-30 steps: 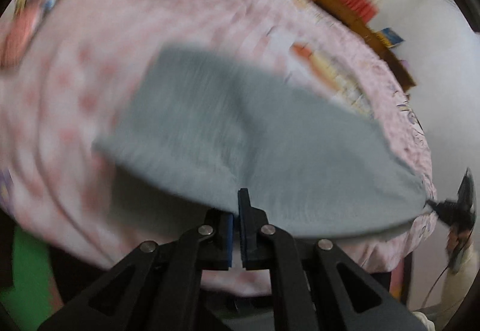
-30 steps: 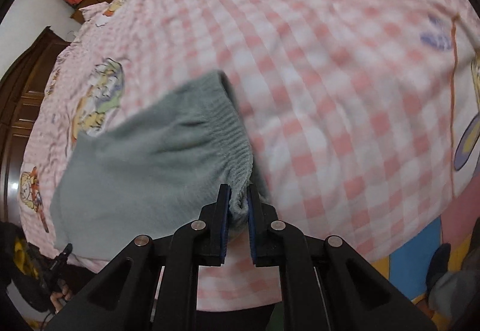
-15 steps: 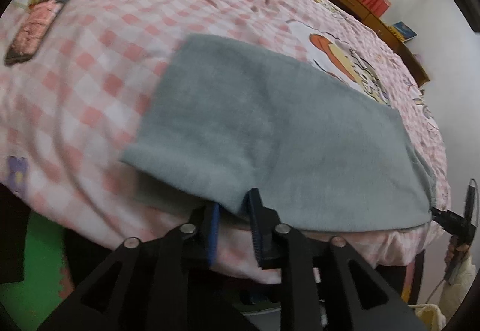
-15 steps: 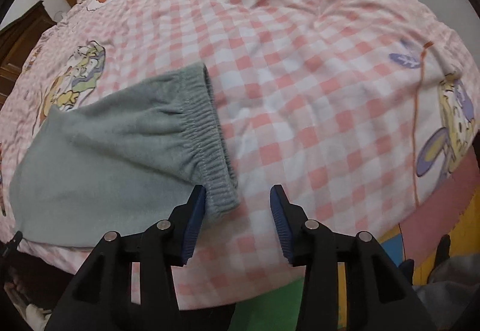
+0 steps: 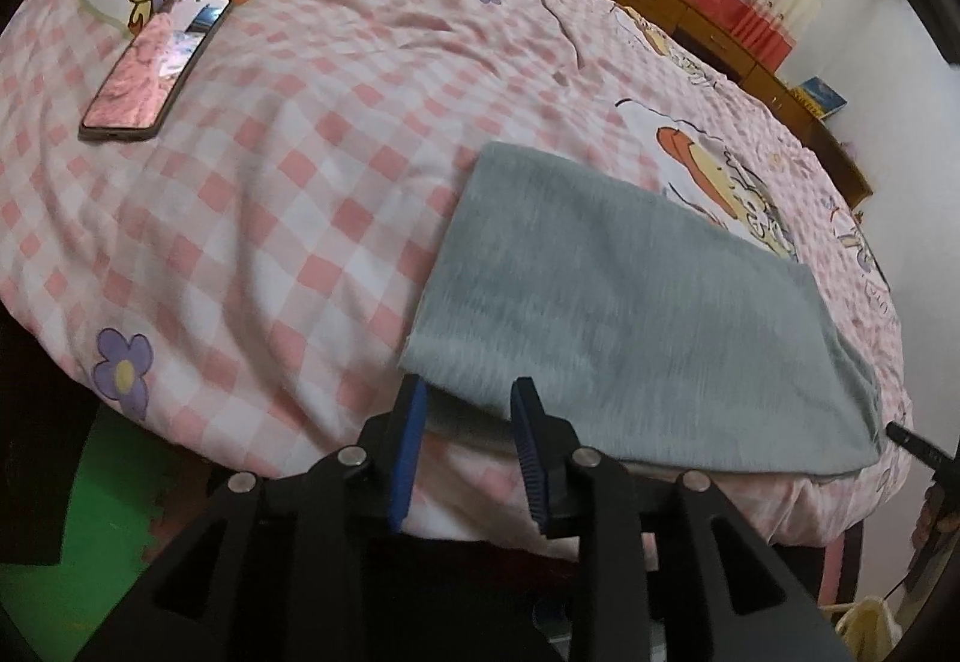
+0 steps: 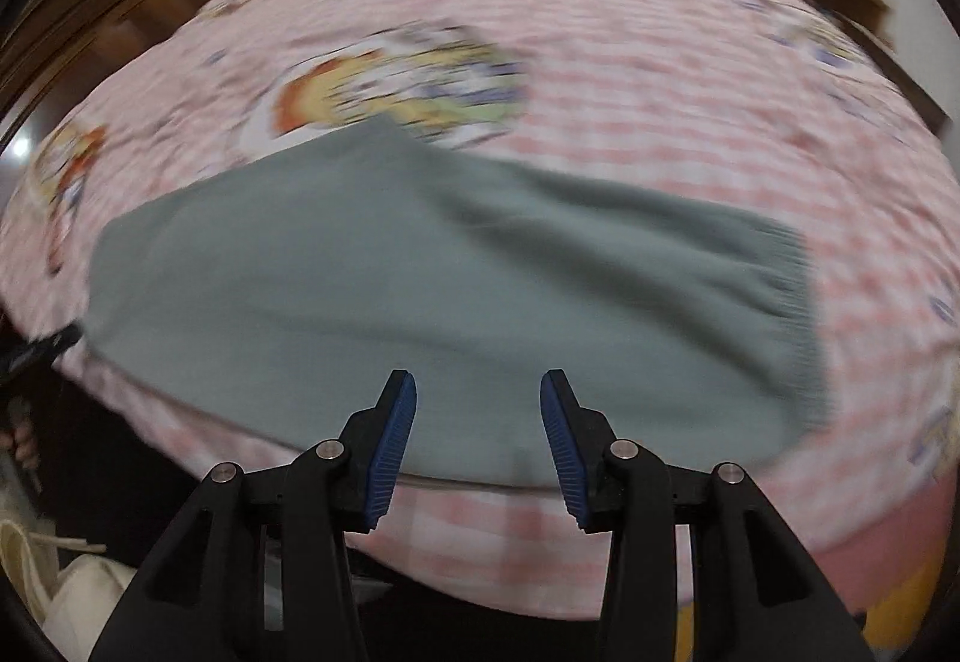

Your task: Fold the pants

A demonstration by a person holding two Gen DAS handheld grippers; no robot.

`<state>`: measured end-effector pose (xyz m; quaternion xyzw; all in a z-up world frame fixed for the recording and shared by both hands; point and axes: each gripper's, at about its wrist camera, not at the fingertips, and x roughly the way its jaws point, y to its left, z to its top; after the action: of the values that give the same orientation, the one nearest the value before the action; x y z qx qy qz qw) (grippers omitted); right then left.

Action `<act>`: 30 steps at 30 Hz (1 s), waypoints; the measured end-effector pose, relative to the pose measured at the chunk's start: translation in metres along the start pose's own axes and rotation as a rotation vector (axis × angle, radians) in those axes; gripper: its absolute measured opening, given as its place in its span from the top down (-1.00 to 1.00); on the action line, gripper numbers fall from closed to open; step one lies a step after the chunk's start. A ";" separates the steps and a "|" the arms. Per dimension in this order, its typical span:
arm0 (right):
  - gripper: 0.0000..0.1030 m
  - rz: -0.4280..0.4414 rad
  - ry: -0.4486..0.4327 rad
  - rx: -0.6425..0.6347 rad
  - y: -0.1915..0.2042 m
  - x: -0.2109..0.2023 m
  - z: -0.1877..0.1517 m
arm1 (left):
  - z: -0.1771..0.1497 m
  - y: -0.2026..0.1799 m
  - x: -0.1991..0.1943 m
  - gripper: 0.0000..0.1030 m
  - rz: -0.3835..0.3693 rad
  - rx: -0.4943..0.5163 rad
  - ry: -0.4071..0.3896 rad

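Presently, the bed (image 5: 336, 170) with its pink checked cover carries everything in view. The grey pants (image 5: 630, 314) lie flat on it near the front edge, already doubled into one long panel. Their long axis runs across both views, side to side along the bed edge, with the ribbed waistband (image 6: 792, 302) at the right end. A phone (image 5: 156, 80) rests on the cover well apart, up and to the left of the pants.

The right gripper (image 6: 477, 422) sits at the near long edge, about mid-length, jaws wide and holding nothing. The left gripper (image 5: 468, 422) sits at the left near corner of the panel, jaws parted moderately, also empty; the cloth edge lies just ahead of them.

Judgement: the next fold would bring one end over the other along the long axis. The left gripper is nearer an end; the right must travel toward the waistband. The right view is blurred, so edge detail is uncertain.
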<state>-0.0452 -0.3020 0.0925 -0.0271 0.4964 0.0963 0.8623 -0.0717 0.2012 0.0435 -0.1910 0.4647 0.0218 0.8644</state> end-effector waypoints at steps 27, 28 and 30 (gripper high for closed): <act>-0.01 0.157 0.012 -0.045 0.113 0.063 -0.024 | -0.009 0.022 0.017 0.95 0.091 -0.049 0.044; -0.01 0.146 0.001 -0.053 0.116 0.060 -0.023 | -0.009 0.023 0.015 0.95 0.070 -0.058 0.036; -0.01 0.133 -0.016 -0.071 0.121 0.055 -0.021 | -0.005 0.018 0.005 0.93 0.037 -0.037 0.003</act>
<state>-0.0593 -0.1788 0.0405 -0.0239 0.4863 0.1713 0.8565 -0.0764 0.2156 0.0310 -0.1985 0.4688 0.0459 0.8595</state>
